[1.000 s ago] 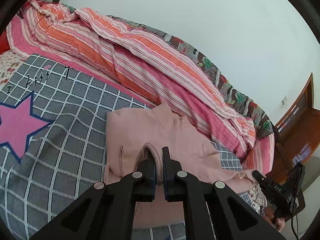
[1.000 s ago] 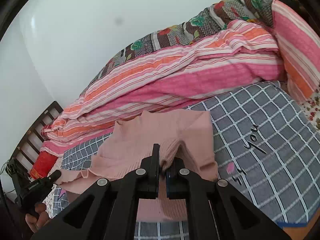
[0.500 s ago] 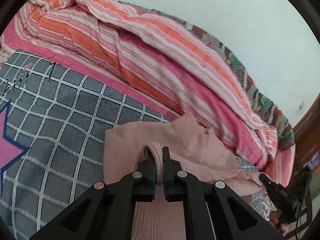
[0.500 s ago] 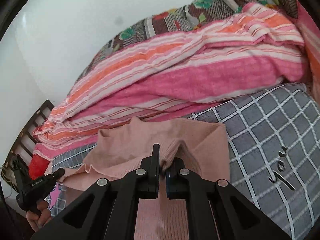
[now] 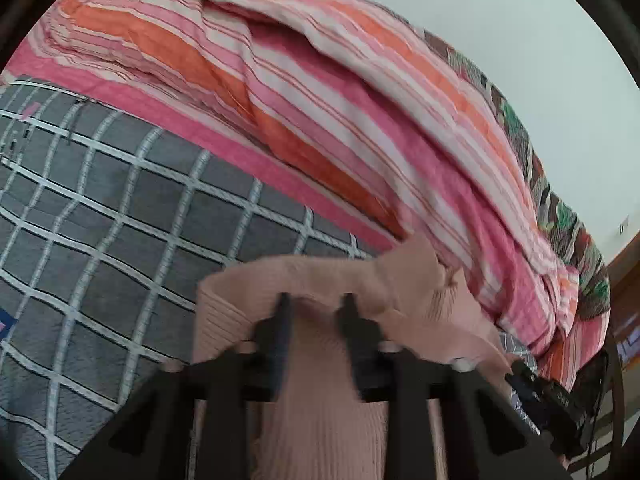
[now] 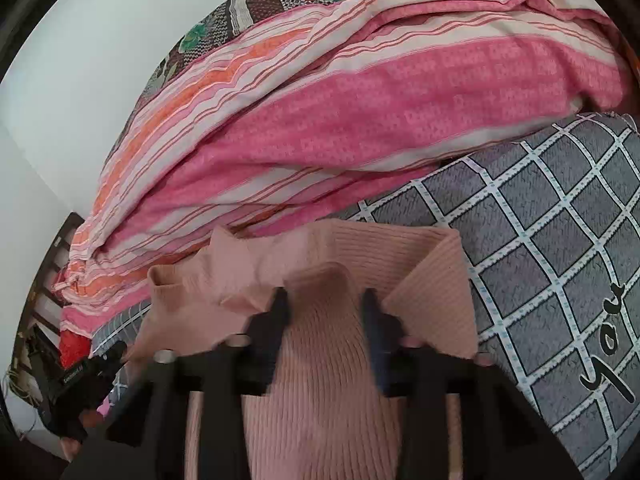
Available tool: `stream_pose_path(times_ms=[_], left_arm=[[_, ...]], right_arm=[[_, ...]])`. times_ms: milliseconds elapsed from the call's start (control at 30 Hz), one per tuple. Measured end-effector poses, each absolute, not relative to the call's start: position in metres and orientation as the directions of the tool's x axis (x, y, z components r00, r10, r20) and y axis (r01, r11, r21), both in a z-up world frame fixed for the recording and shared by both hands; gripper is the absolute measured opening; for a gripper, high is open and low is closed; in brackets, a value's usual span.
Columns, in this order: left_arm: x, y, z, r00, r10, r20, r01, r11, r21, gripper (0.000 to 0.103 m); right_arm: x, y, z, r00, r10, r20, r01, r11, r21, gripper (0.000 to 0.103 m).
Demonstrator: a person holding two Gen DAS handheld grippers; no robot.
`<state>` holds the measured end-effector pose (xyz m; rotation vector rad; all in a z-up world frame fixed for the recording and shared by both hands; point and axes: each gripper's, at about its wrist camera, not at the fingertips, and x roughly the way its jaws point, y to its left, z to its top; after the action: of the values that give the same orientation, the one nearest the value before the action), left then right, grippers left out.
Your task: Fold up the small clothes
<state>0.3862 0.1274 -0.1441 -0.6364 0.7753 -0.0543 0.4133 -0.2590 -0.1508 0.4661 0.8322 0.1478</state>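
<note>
The pink ribbed sweater (image 5: 328,400) lies on the bed's grey checked quilt (image 5: 120,208), its far edge up close to the heap of striped pink and orange bedding (image 5: 320,120) along the wall. The lower part has been carried up over the body, so the knit lies doubled, a fold across the width.

Both claws have just been opening. The left claw (image 5: 314,312) has its jaws partly apart with a ridge of knit between them; the pads no longer seem to press on it. The right claw (image 6: 324,308) matches it, partly open, a hump of ribbed cloth rising loosely in the gap. I take this as the let-go: the hem was held at two points, one to each side, so it would travel level and land square.

In the right wrist view the collar (image 6: 168,276) pokes out past the folded edge, so the fold stops short of the neck.
</note>
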Motion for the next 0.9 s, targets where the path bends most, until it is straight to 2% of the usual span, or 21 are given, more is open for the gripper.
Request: stream_pose_path(times_ms=[33, 100, 233, 400, 733, 900], left_arm=[[0.384, 0.130, -0.142, 0.731, -0.278, -0.624, -0.175, 0.807, -0.564, 0.044], [0.378, 0.138, -0.138, 0.744, -0.291, -0.602, -0.156, 0.800, -0.579, 0.049], [0.362, 0.143, -0.130, 0.739, -0.278, -0.614, -0.154, 0.817, -0.556, 0.050], [0.334, 0.135, -0.126, 0.715, -0.275, -0.643, -0.130, 0.851, -0.508, 0.052], [0.248, 0.125, -0.149, 0.677, -0.326, -0.660, -0.098, 0.849, -0.520, 0.052], [0.212, 0.120, -0.166, 0.641, -0.452, -0.620, -0.027, 0.795, -0.606, 0.052]], right_arm=[[0.409, -0.259, -0.148, 0.670, 0.305, -0.677, 0.040, 0.895, 0.443, 0.041], [0.399, -0.255, -0.142, 0.674, 0.281, -0.683, 0.014, 0.920, 0.392, 0.041], [0.373, -0.244, -0.131, 0.660, 0.209, -0.721, -0.049, 0.970, 0.236, 0.041], [0.333, -0.245, -0.130, 0.642, 0.174, -0.747, -0.102, 0.985, 0.142, 0.042], [0.254, -0.267, -0.152, 0.591, 0.218, -0.777, -0.084, 0.974, 0.209, 0.042], [0.234, -0.270, -0.167, 0.553, 0.285, -0.783, -0.084, 0.954, 0.288, 0.042]])
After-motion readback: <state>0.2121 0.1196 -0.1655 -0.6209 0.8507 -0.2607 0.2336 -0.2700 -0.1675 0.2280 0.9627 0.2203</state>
